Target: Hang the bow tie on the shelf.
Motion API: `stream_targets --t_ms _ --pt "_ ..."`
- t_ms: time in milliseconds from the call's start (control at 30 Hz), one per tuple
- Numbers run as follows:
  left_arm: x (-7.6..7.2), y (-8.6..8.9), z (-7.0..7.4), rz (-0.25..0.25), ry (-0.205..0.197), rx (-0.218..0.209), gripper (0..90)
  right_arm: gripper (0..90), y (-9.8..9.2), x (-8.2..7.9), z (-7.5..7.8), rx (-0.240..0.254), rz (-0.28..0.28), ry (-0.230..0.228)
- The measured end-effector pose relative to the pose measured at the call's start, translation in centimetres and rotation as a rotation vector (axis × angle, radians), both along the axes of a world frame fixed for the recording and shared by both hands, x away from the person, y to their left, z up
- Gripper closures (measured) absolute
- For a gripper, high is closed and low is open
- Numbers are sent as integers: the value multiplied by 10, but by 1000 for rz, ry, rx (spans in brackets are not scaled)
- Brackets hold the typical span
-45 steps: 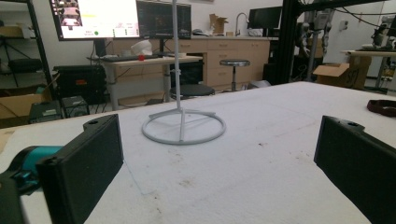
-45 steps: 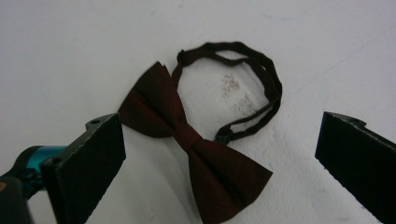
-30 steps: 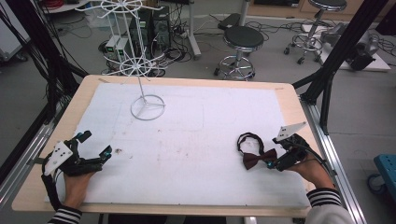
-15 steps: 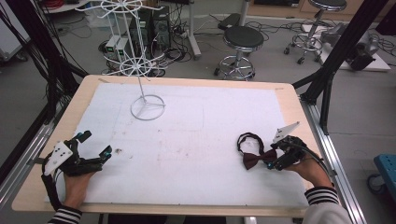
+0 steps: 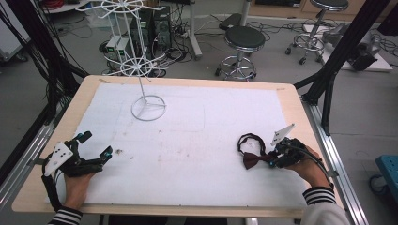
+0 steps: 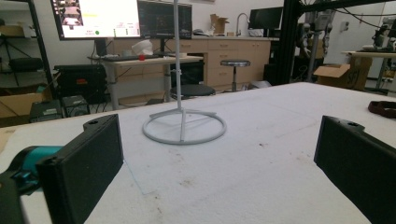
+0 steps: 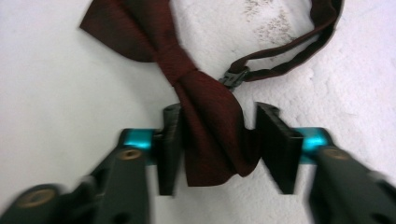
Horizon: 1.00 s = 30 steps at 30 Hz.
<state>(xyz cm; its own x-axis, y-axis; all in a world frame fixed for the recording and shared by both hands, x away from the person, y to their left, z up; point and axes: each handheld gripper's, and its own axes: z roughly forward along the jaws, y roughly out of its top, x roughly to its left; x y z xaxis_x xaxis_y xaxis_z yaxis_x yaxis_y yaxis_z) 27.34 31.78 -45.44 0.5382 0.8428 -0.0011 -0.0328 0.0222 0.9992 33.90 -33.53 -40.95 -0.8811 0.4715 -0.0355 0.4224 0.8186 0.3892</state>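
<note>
Now bow tie (image 7: pixel 205 116) lies between right hand-held gripper's (image 7: pixel 219 144) jaws — unclamped.

No text, label, brand or number can be read. Bright windows are shown on the monitors (image 6: pixel 98 17) in the left gripper view, but their contents are too small to be made out.
</note>
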Motion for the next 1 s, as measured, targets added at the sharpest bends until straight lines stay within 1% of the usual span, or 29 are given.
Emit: stream_targets --t_ms 67,100,133,367,500,600,633,667,700,733,767,800,867,900,933,1000 --pt "0 0 0 -1 1 0 17 735 1 0 0 -5 3 3" --pt "0 0 0 -1 1 0 17 735 1 0 0 -5 3 3" --pt "0 0 0 0 1 0 17 767 1 0 0 5 -2 18" --pt "0 1 0 2 4 -3 17 775 1 0 0 24 -5 26" --pt "0 0 0 4 5 -3 17 774 2 0 1 29 -7 21" --pt "0 1 0 2 6 -3 17 774 2 0 4 60 -13 4" --pt "0 1 0 2 6 -3 17 774 2 0 4 60 -13 4" --pt "0 1 0 3 6 -5 17 773 3 -2 7 93 -20 -3" --pt "0 1 0 1 6 -8 17 773 3 -2 7 93 -20 -3" --pt "0 1 0 3 5 -7 17 773 3 -3 11 123 -29 -20" --pt "0 1 0 3 5 -7 17 773 3 -3 11 123 -29 -20" --pt "0 1 0 3 5 -7 17 773 3 -5 15 166 -35 -31" --pt "1 1 0 2 8 -9 17 772 5 -8 19 206 -46 -35" --pt "1 1 0 0 8 -12 17 772 5 -9 20 213 -50 -41" --pt "1 2 1 -3 22 -12 17 772 6 -10 22 230 -55 -45" --pt "2 2 2 -4 29 -9 17 771 6 -11 25 268 -65 -51"
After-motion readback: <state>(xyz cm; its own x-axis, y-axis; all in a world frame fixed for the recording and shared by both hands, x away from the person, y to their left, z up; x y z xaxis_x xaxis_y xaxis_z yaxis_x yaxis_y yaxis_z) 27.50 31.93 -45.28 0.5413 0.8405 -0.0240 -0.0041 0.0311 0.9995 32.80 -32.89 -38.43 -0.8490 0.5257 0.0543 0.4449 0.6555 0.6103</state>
